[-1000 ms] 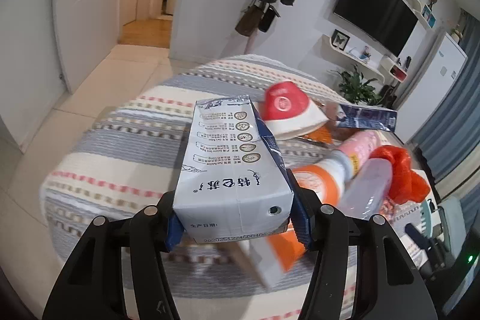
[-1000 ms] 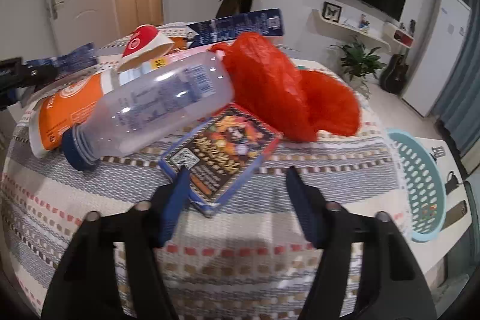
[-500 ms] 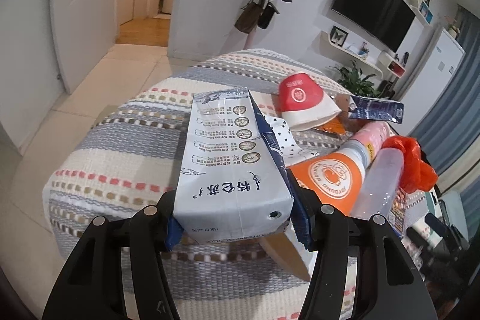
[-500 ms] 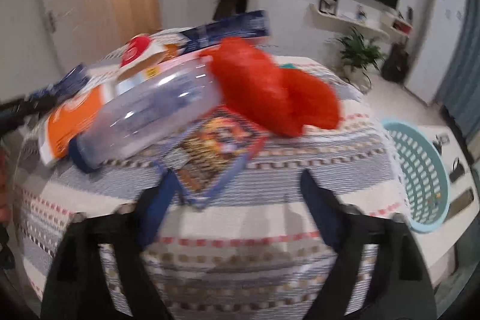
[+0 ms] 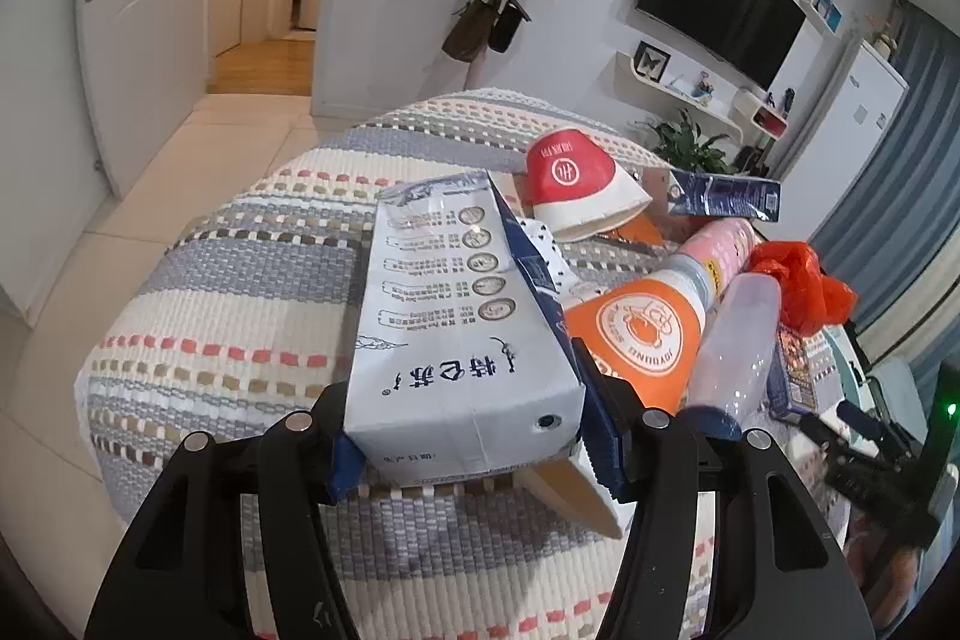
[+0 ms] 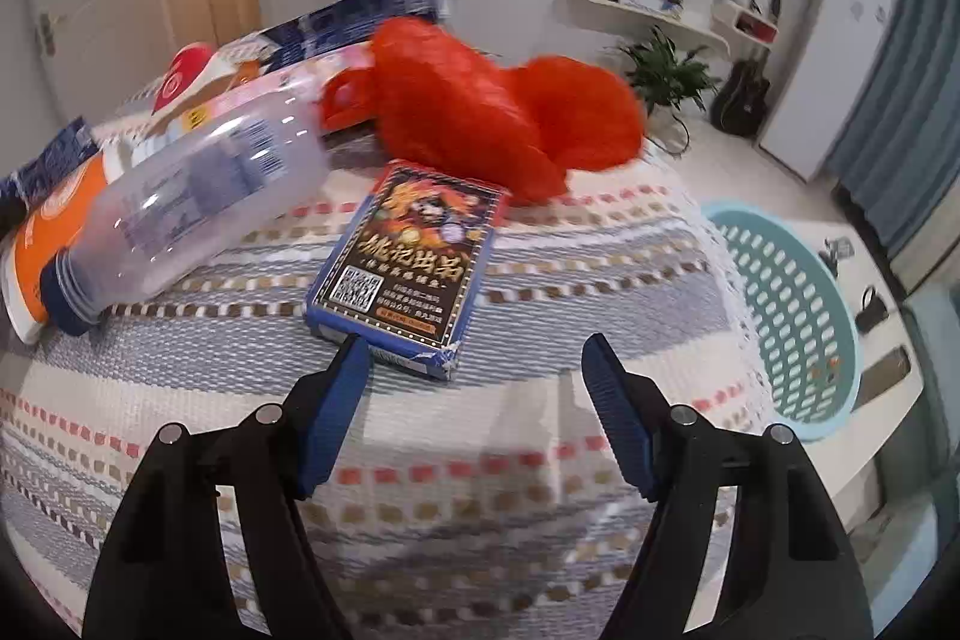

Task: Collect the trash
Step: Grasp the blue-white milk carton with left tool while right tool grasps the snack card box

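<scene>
Since the earlier frames your right gripper (image 6: 471,370) has slid toward the flat blue printed card box (image 6: 408,268), and its jaws have just been closing; they stand apart with only the box's near corner between them, nothing gripped. Your left gripper (image 5: 465,436) is clamped on the white rectangular milk carton (image 5: 462,328), above the striped woven tablecloth (image 5: 252,316). You're lining up a pick: push forward, straddle the box, squeeze, then carry to the pale-blue perforated plastic basket (image 6: 798,316) on the right.
</scene>
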